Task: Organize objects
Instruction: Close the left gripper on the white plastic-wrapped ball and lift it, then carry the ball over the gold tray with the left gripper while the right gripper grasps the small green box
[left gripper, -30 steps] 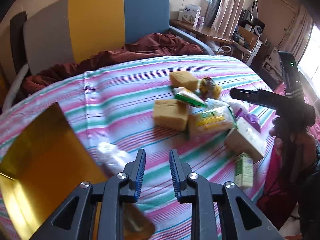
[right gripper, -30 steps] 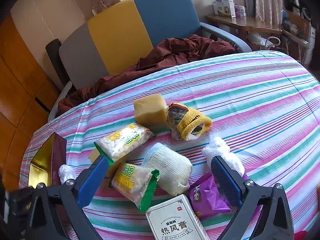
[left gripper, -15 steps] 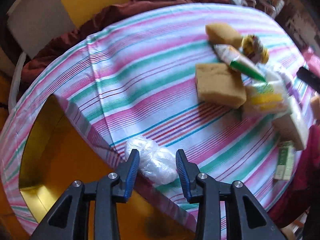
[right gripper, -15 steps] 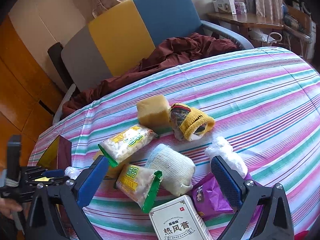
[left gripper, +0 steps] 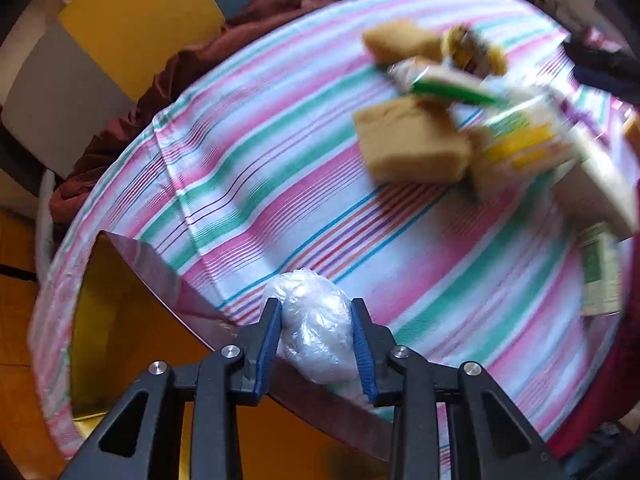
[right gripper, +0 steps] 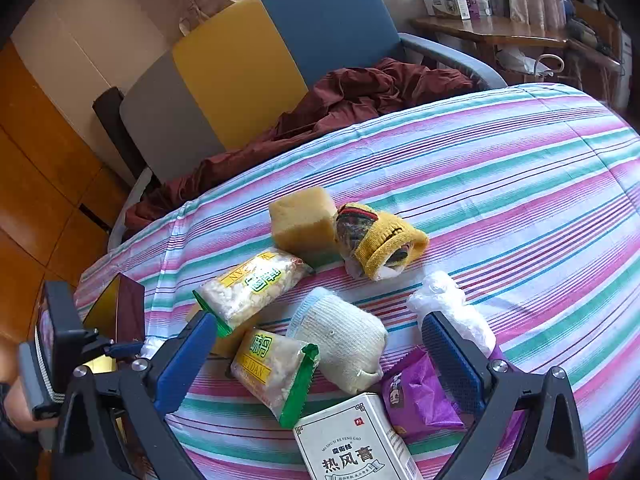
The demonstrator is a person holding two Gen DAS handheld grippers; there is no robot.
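A striped cloth (left gripper: 304,184) in pink, green and white covers a table. The left gripper (left gripper: 318,336) has its two blue-padded fingers (left gripper: 267,334) set either side of a clear plastic-wrapped bundle (left gripper: 316,328). The pads sit against its flanks, narrowly apart, though whether they are pressing firmly cannot be told. The bundle lies on the cloth between the fingers, right beside the rim of a gold-lined box (left gripper: 160,276), which opens to the left of and below the fingers.

Ahead and to the right of the left fingers, well apart from them, lies a blurred heap: a tan sponge (left gripper: 412,140) and snack packets.

The right gripper (right gripper: 316,360) hovers with its fingers spread wide, holding nothing. Between its fingers lie a green-edged snack packet (right gripper: 276,372) and a white knitted roll (right gripper: 340,336). Just inside the right finger is a purple packet (right gripper: 416,396), and beyond that fingertip a second clear plastic bundle (right gripper: 448,304). Nearest the camera is a white printed box (right gripper: 352,444). Further ahead are a second snack packet (right gripper: 252,288), a sponge block (right gripper: 304,224) and a yellow knitted item (right gripper: 380,244).

The step in hand appears to be picking up the plastic bundle to place it in the box. The next move likely calls for closing gently on this soft, slippery wrap, lifting it over the box rim, then releasing inside.
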